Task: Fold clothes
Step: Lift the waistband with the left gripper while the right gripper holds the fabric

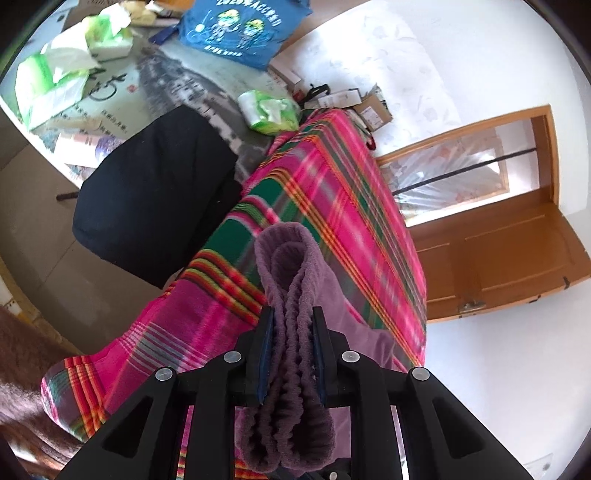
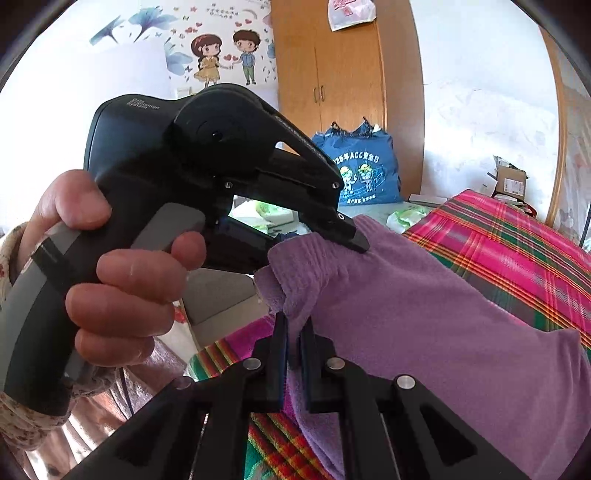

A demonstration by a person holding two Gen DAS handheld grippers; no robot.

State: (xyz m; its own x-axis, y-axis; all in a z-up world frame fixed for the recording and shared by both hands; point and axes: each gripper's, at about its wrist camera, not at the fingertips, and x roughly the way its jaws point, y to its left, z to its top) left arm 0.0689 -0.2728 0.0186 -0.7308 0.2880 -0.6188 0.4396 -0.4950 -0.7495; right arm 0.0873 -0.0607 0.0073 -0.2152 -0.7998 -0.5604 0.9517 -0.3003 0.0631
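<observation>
A purple fleece garment [image 2: 424, 325] hangs lifted above a bed with a pink, green and orange plaid cover [image 2: 517, 251]. My left gripper [image 1: 293, 317] is shut on a thick bunched fold of the purple garment [image 1: 288, 258], whose ribbed edge loops up past the fingertips. My right gripper [image 2: 293, 325] is shut on a thin corner of the same cloth. In the right wrist view the left gripper [image 2: 351, 236] shows from the side, held by a hand [image 2: 122, 288], its fingers clamped on the garment's upper edge just above my right one.
A black chair [image 1: 155, 199] stands beside the bed. Behind it a table [image 1: 173, 85] carries tissue packs [image 1: 269, 110] and a blue printed bag [image 1: 240, 29]. A wooden door [image 1: 498, 258] is at right, a wooden wardrobe [image 2: 347, 74] at the back, and cardboard boxes [image 2: 511, 181] sit past the bed.
</observation>
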